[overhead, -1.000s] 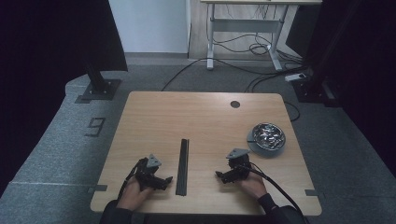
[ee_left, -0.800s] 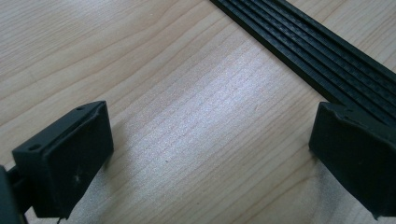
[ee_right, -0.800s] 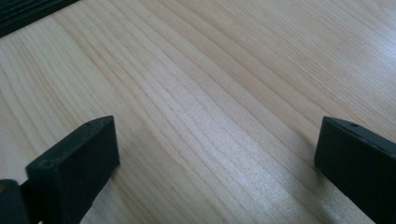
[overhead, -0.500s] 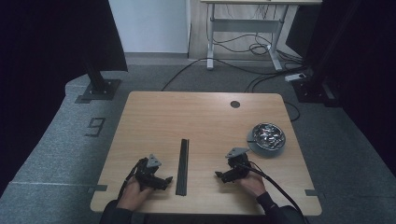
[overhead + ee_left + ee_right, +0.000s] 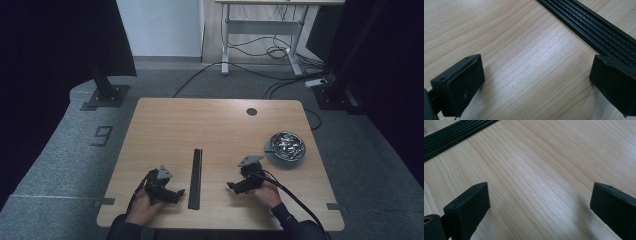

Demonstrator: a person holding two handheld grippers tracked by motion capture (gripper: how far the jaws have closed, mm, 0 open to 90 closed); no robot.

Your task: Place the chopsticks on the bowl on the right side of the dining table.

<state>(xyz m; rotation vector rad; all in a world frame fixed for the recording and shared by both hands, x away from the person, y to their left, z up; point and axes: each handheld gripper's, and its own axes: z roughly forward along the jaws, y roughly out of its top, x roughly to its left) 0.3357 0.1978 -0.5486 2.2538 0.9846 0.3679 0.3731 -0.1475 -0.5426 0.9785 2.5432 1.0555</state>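
1. Two grippers rest low on the table (image 5: 165,125), near its front edge, one on each side of a black strip (image 5: 196,177).
2. Left gripper (image 5: 172,192): held in the left hand (image 5: 145,207), pointing right toward the strip. Its jaws stand wide apart with nothing between them; in the left gripper view, bare wood fills the gap (image 5: 536,82).
3. In that same view the strip (image 5: 594,30) runs diagonally across the upper right, and the right-hand jaw sits just beside or over its edge; I cannot tell whether they touch.
4. Right gripper (image 5: 235,187): held in the right hand (image 5: 267,192), pointing left toward the strip. Its jaws are also spread wide and hold nothing, with wood grain between them (image 5: 539,202).
5. In the right gripper view the strip (image 5: 451,132) crosses the upper left corner, apart from both jaws.
6. Strip: long, narrow, ribbed lengthwise, lying flat between the grippers and running front to back.
7. Bowl (image 5: 286,146): metal, shiny, on a grey base, near the right edge of the table, just beyond the right gripper.
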